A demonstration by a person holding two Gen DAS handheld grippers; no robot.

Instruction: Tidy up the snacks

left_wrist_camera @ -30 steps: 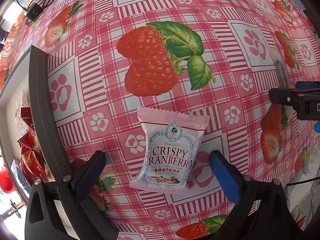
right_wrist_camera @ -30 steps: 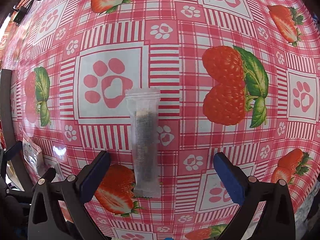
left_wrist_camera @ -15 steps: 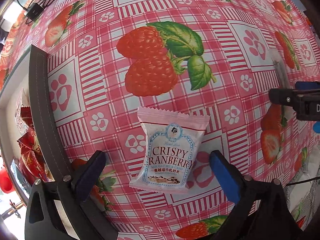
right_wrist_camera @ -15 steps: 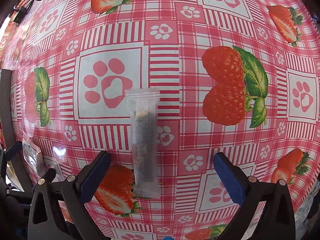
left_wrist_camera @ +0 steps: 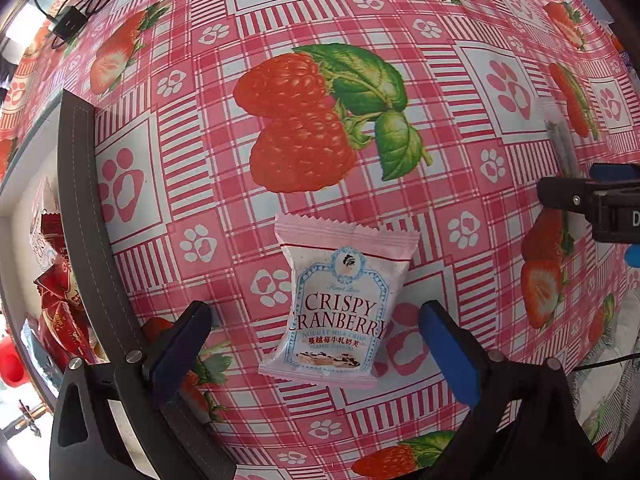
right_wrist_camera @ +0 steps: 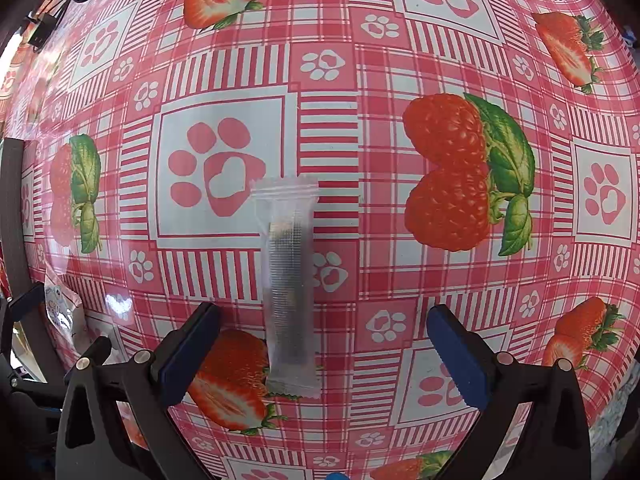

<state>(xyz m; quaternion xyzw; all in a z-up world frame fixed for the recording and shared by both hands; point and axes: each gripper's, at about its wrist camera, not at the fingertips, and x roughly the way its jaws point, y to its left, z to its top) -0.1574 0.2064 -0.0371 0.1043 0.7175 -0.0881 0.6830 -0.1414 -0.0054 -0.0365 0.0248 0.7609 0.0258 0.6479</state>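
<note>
A pink and white "Crispy Cranberry" snack packet lies flat on the strawberry tablecloth. My left gripper hovers open over it, its blue-padded fingers either side of the packet's lower half and apart from it. A clear narrow stick packet with a dark bar inside lies lengthwise on the cloth. My right gripper is open, with the stick's lower end between its fingers, nearer the left one. The cranberry packet also shows at the right wrist view's left edge. The stick packet appears far right in the left wrist view.
A dark grey box rim runs down the left; several red snack packets lie inside it. The right gripper's black body pokes in at the right. Black cables lie at the far left corner of the table.
</note>
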